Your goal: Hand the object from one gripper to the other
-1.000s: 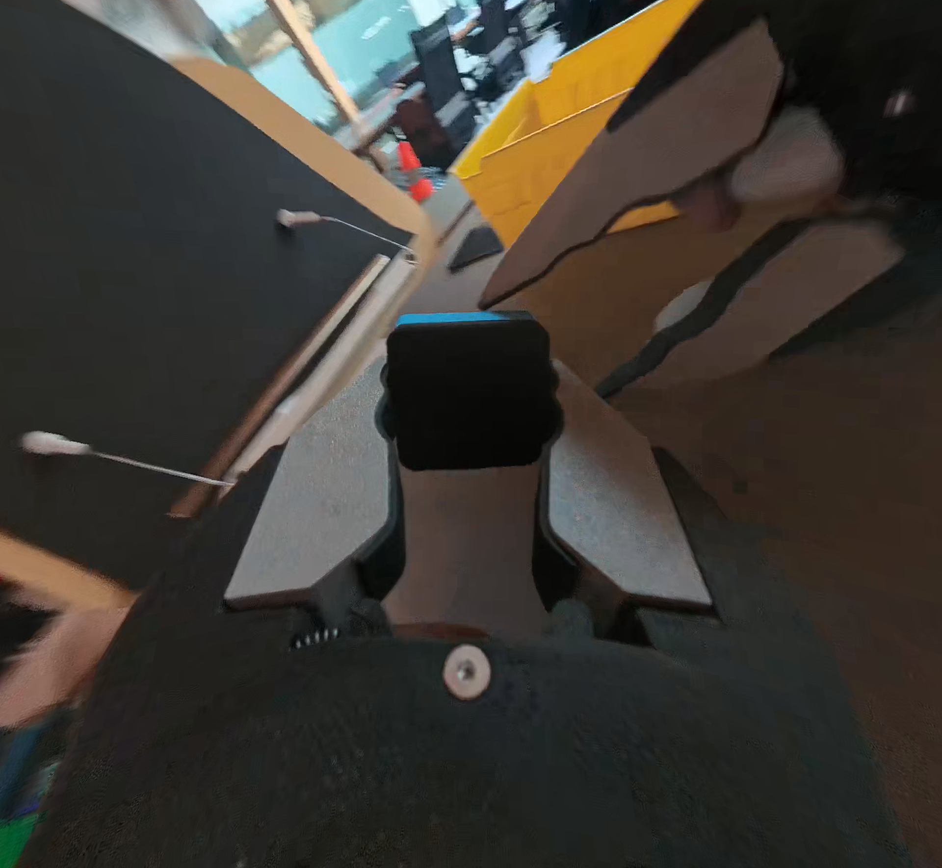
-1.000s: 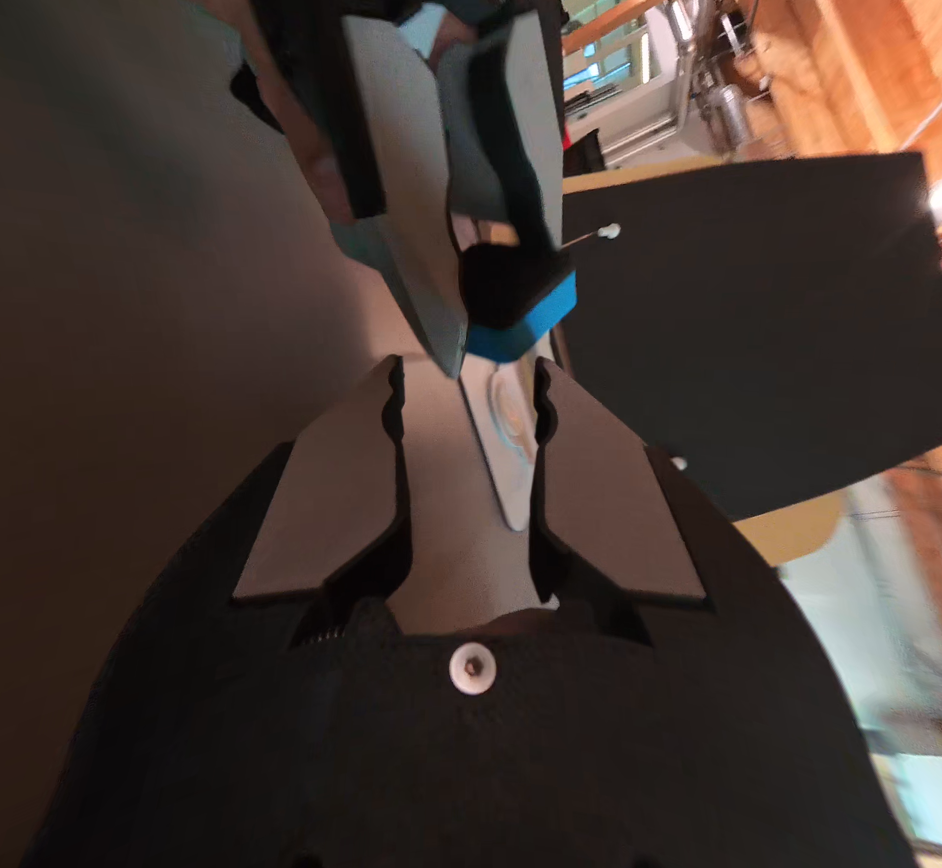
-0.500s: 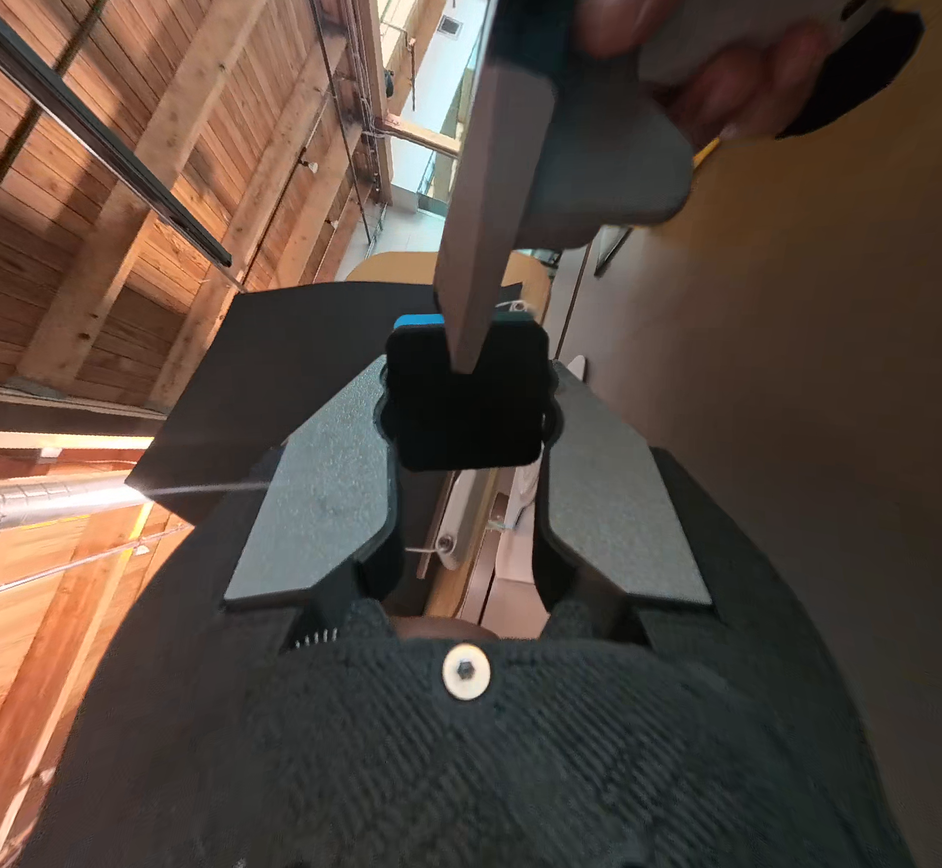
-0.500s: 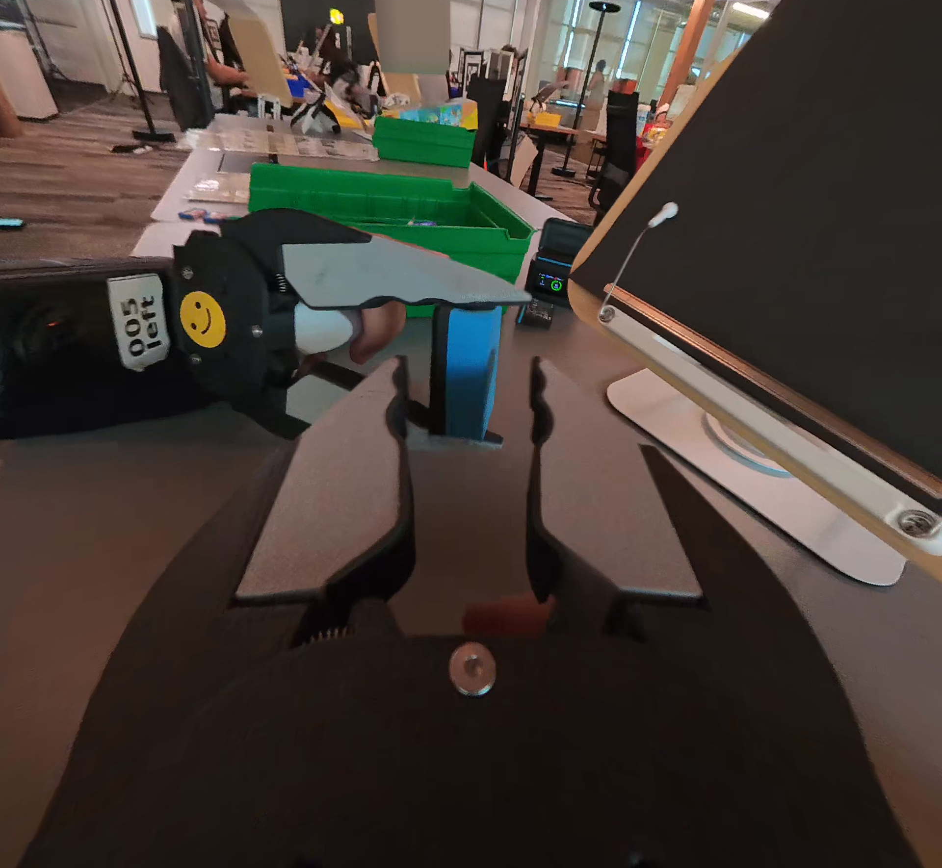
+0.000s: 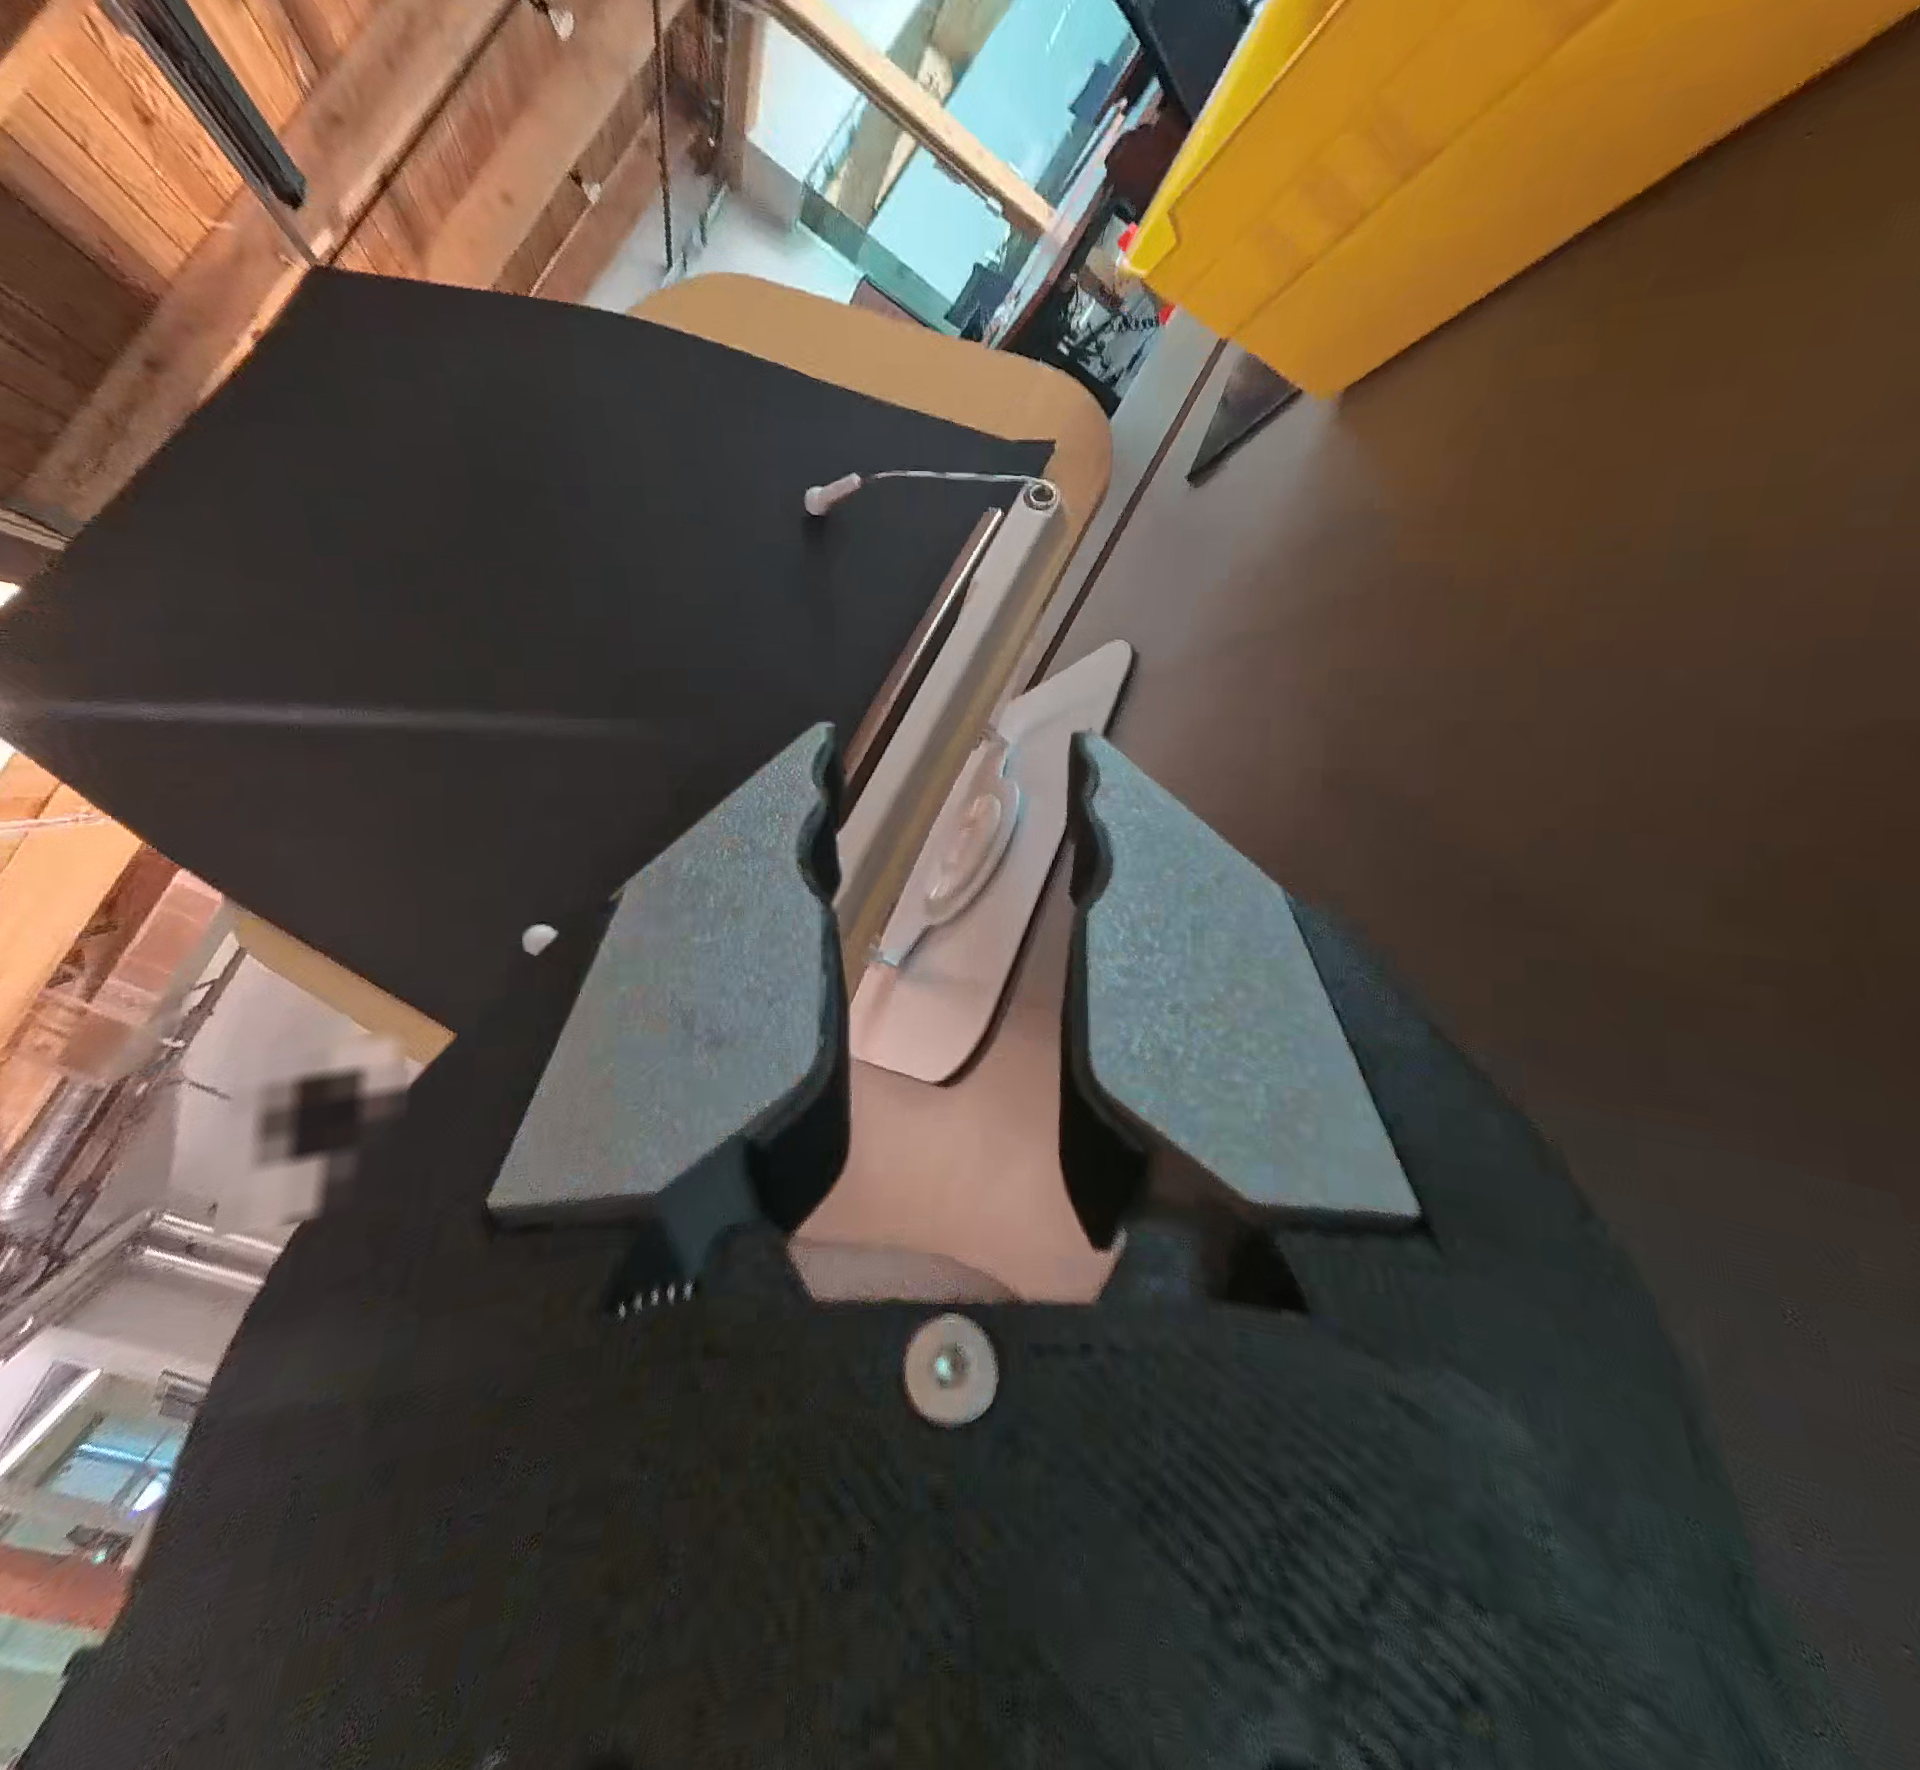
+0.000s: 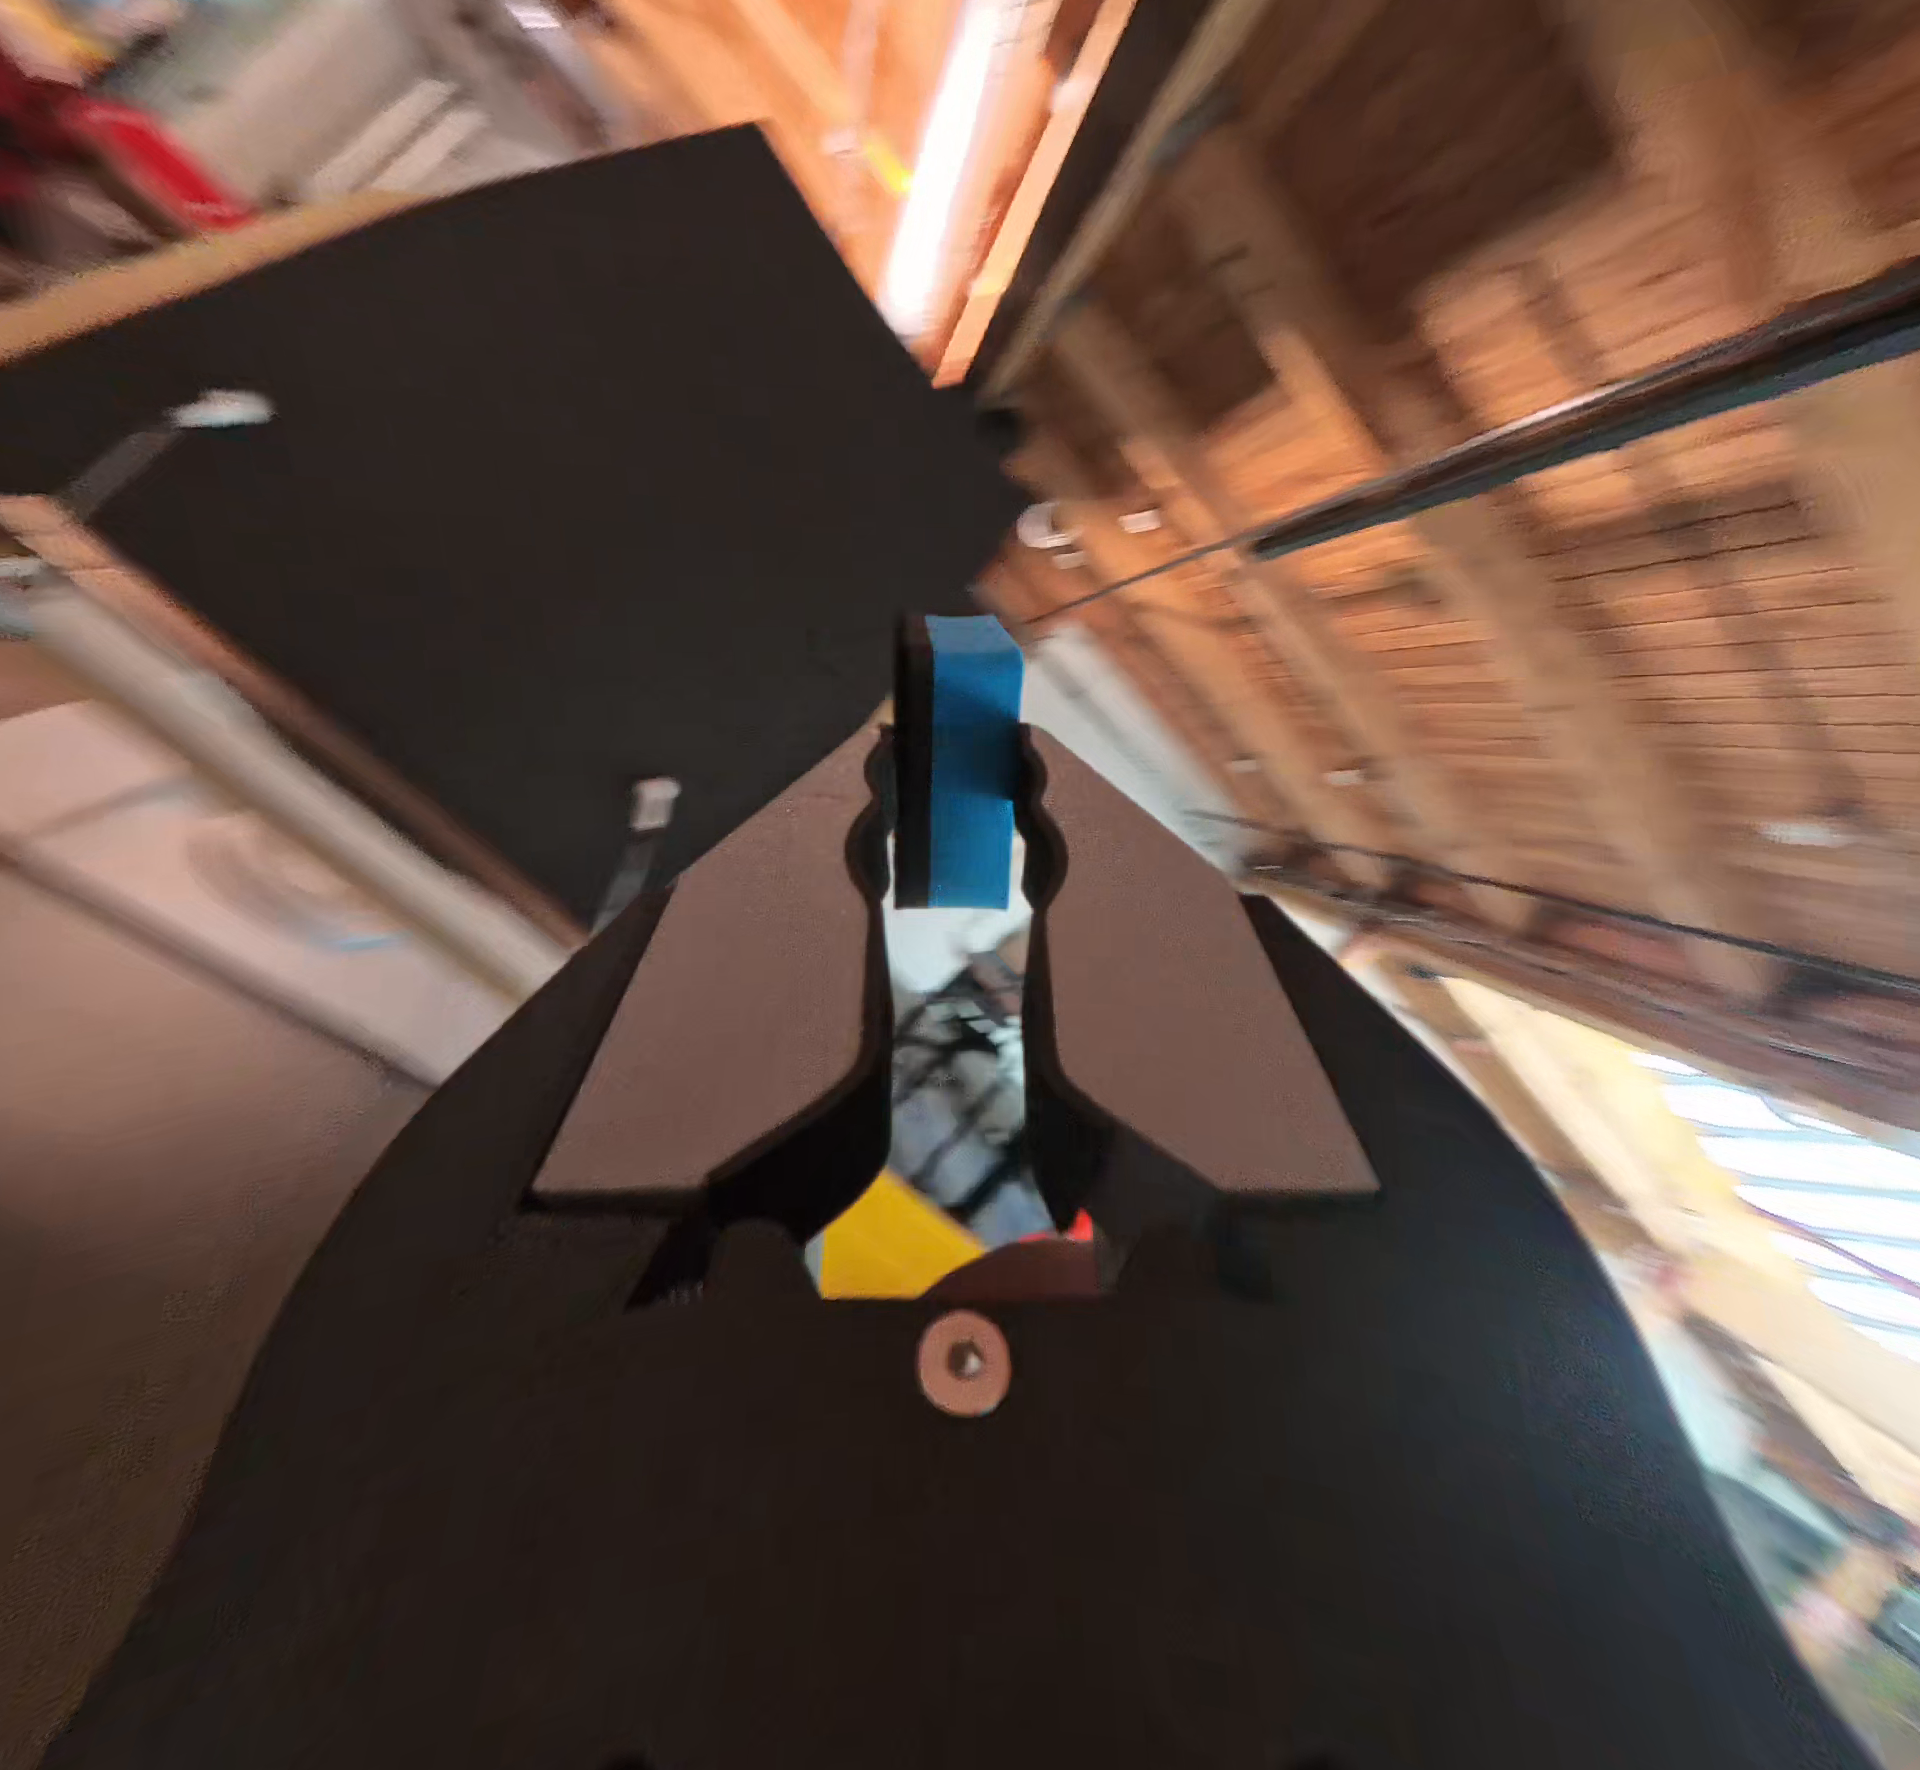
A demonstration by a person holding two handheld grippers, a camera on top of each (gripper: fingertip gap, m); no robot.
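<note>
We note the pad (image 6: 961,764) has left the left gripper (image 5: 951,811), jaws now apart, empty; right gripper (image 6: 956,811) clamps it. Handover looks done.

**Blur, crops and hidden parts**

The right wrist view is smeared by motion: the wooden ceiling (image 6: 1455,370) and the black board (image 6: 499,473) have soft edges. The blue block (image 6: 971,764) is partly hidden where the fingers (image 6: 1143,972) pinch it. In the left wrist view, the yellow bin (image 5: 1507,89) runs off the frame, and a mosaic patch covers a spot at lower left
</note>
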